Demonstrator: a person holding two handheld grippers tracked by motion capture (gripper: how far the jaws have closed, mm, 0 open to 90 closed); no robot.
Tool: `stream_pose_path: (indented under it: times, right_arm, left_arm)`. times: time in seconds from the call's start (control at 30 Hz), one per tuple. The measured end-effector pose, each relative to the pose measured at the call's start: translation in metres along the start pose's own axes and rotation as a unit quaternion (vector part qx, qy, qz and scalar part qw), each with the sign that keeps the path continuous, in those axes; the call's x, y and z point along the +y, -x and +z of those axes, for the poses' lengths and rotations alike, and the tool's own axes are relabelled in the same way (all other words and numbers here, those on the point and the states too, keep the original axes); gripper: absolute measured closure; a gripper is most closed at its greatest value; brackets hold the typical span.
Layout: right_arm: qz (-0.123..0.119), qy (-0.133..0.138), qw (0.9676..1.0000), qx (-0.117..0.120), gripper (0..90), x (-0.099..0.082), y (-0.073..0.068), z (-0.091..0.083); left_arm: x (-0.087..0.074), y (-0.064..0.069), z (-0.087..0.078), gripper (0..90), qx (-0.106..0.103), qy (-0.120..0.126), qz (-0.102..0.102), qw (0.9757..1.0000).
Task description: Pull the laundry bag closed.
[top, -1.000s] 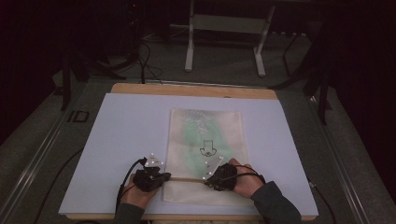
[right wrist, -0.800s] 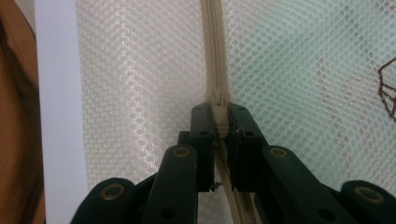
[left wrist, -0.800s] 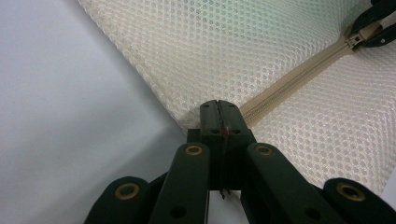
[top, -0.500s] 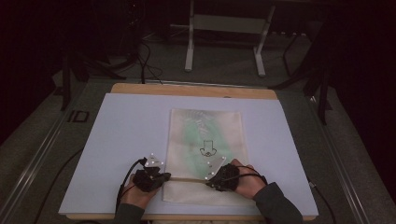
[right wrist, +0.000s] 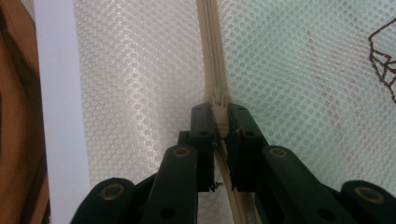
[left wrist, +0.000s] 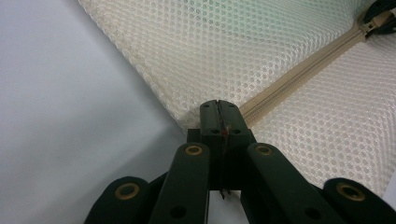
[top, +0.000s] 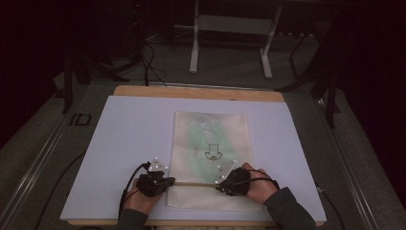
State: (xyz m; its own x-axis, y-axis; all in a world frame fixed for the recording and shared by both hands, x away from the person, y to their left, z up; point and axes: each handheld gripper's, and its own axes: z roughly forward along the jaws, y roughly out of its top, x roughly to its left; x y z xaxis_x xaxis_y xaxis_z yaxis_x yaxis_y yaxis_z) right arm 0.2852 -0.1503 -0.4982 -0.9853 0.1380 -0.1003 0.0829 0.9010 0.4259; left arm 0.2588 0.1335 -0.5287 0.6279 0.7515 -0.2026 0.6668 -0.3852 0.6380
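Note:
A cream mesh bag (top: 210, 139) lies flat on the white board (top: 129, 139), with something pale green inside and a small black drawing (top: 212, 153) on it. A beige zipper (top: 196, 183) runs across its near end. My left gripper (top: 170, 182) is shut on the bag's left edge at the zipper's end (left wrist: 219, 109). The bag's mesh (left wrist: 233, 46) and the zipper (left wrist: 303, 70) stretch away from it. My right gripper (top: 219, 184) is shut on the zipper pull (right wrist: 219, 122), with the zipper tape (right wrist: 210, 46) running ahead between cream and green-tinted mesh (right wrist: 303, 70).
The board sits on a wooden table (top: 191, 91). A metal stand (top: 230, 43) and cables (top: 148, 62) are on the dark floor behind it. Bare board lies left and right of the bag.

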Motion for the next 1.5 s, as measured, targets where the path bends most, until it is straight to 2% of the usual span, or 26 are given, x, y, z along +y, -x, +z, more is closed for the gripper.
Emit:
stream_pose_path:
  times: [0.4,1.5]
  right_arm:
    - [-0.002,-0.012,0.9999,0.0,82.5,-0.001,-0.001,0.0]
    - [0.012,-0.01,0.9999,-0.005,82.4,-0.023,0.002,-0.012]
  left_arm:
    - [0.0,0.0,0.0,89.6,-0.001,0.0,-0.001,1.0]
    - [0.0,0.0,0.0,89.6,-0.002,-0.001,-0.001,1.0]
